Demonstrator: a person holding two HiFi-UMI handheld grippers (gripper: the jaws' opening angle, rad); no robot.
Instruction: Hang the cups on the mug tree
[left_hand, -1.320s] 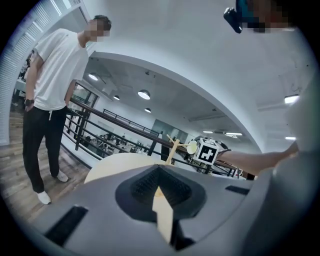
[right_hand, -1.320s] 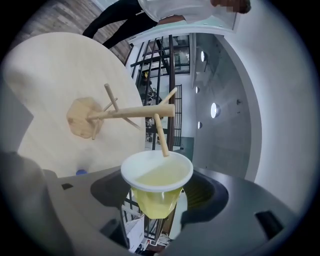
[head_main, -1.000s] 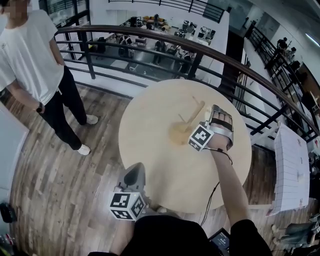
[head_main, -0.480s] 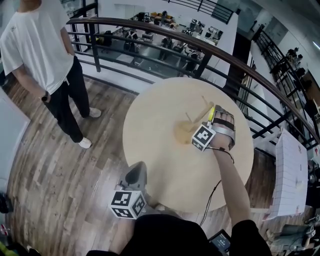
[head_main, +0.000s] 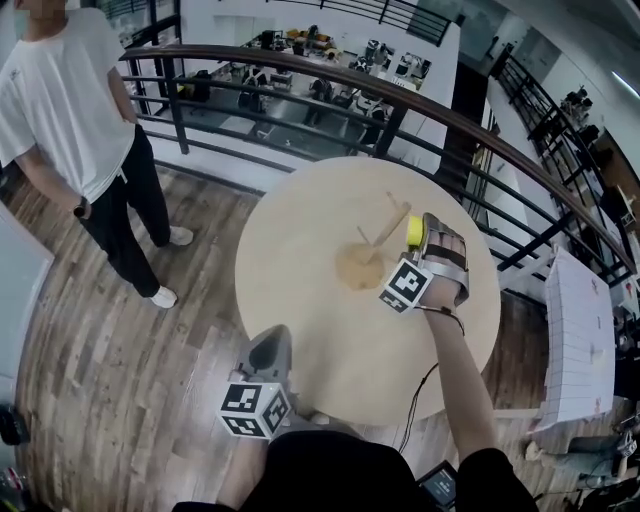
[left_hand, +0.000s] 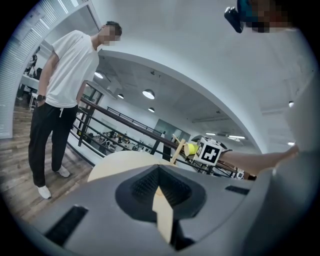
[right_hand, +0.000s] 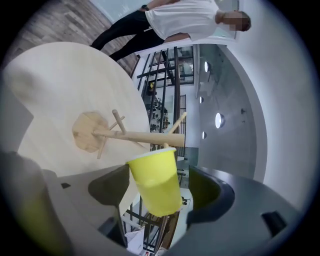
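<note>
Partly hidden items first: peg carrying the cup (head_main: 414, 231) – masked by the cup's own rim in right gripper view, so can't tell if it's hooked on; cup rim sits up against the mug tree (head_main: 386, 226) trunk near its top end. Bystander (head_main: 70, 110) – head cut off at top edge of head view. Near part of table (head_main: 300, 300) – covered in left gripper view by that tool's grey body. Stuff beyond railing (head_main: 300, 62) – too small to make out.
Counts: cup, yellow x1; mug tree, wood x1, w/ 3 bare pegs showing in right gripper view; round table x1; grippers x2; bystander x1.
Right gripper (right_hand: 159, 174): jaws wide, just been opening; cup between them w/ a gap each side, i.e. let go.
Left gripper (left_hand: 159, 172): jaws pinched together, nothing in them; low at table's near edge, well apart from tree
</note>
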